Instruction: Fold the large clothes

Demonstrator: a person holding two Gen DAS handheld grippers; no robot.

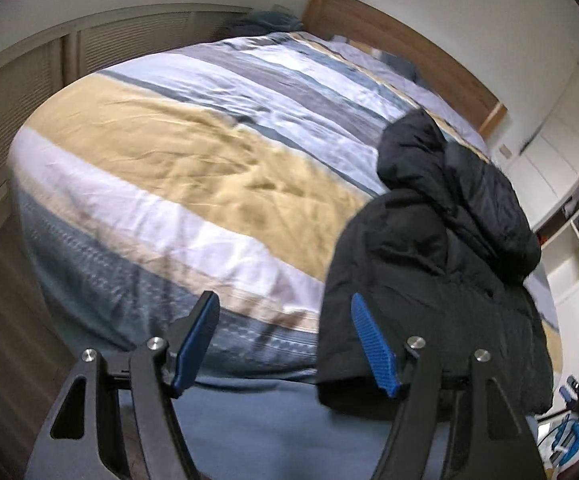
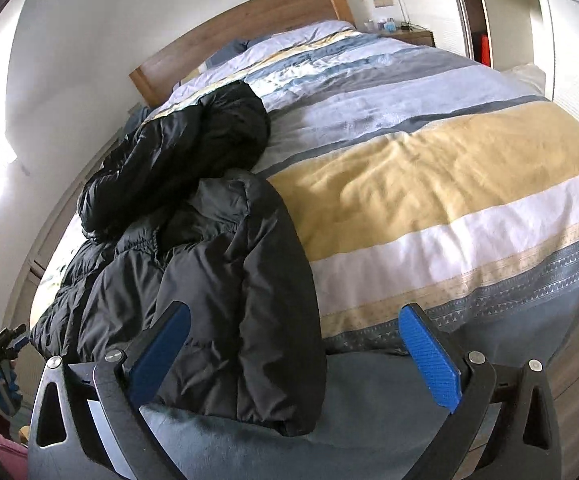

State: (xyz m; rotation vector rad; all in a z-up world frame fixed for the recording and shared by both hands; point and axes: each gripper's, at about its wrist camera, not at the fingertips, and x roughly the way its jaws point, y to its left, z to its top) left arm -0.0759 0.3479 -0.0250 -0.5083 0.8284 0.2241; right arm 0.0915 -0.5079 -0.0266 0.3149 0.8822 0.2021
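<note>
A black puffer jacket lies crumpled on the striped duvet, with its hem hanging over the bed's foot edge. In the right wrist view the jacket lies left of centre on the duvet, its hood toward the headboard. My left gripper is open and empty, with its right finger in front of the jacket's hem. My right gripper is open and empty, its jaws wide on either side of the jacket's lower corner, short of it.
A wooden headboard stands at the far end. A nightstand and open wardrobe shelves are at the far right. Louvred panels line the wall left of the bed. White shelving stands on the right.
</note>
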